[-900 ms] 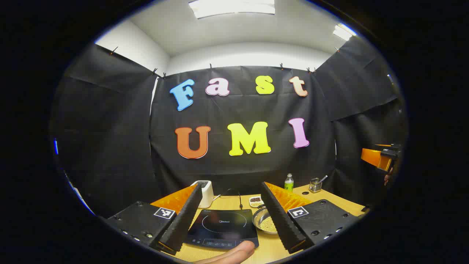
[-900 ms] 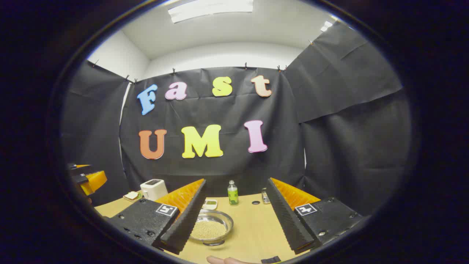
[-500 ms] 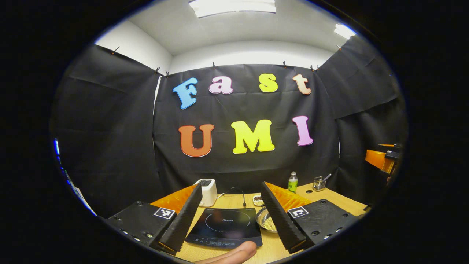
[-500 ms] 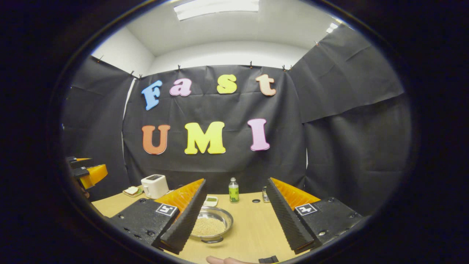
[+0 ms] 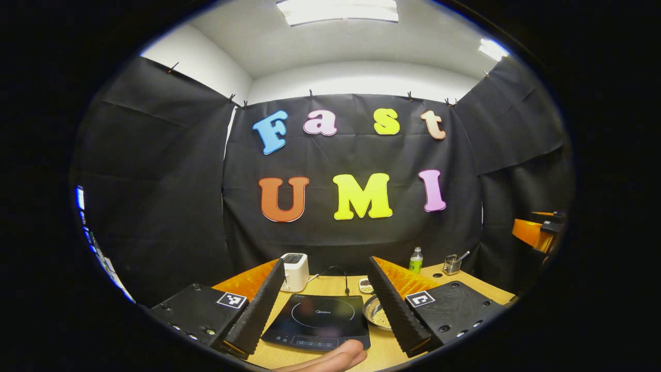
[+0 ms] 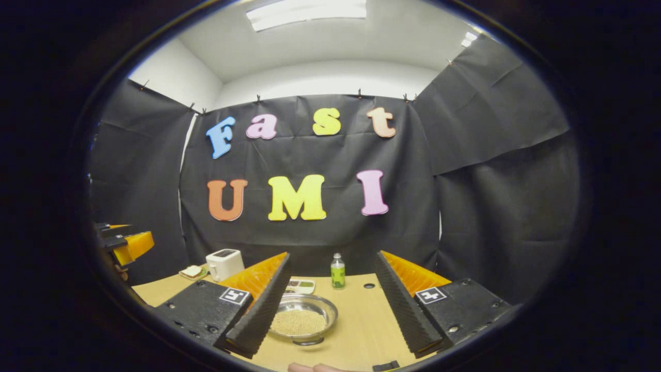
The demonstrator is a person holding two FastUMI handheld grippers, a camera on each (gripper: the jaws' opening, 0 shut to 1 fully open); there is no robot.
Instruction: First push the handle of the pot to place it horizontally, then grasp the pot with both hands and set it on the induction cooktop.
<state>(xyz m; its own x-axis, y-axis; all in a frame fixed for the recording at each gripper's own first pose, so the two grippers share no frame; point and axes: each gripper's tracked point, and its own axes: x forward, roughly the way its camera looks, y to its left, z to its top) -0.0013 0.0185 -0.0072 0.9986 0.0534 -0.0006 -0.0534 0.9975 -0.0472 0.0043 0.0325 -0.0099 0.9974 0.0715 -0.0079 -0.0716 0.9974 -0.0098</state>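
The pot [image 6: 304, 321] is a shallow metal pan holding pale grains. In the right gripper view it sits on the wooden table [image 6: 361, 320], just right of the left finger, with a small stub at its near rim. My right gripper [image 6: 332, 258] is open above the table with nothing between its fingers. The left gripper view shows the black induction cooktop [image 5: 317, 320] between the fingers of my open left gripper [image 5: 326, 266]. There the pot [image 5: 376, 315] is half hidden behind the right finger. A thumb [image 5: 330, 358] shows at the bottom edge.
A white toaster [image 5: 295, 271] with its cable stands behind the cooktop. At the back are a green bottle [image 6: 337, 271], a small dish [image 6: 301, 285] and a utensil holder [image 5: 453, 263]. A plate with bread [image 6: 193, 271] lies by the toaster. The other gripper [image 6: 126, 243] hovers far left.
Both views have drifted a little, so the table objects sit slightly farther right. The pot is more hidden behind the left gripper's right finger. Both grippers have stayed open.
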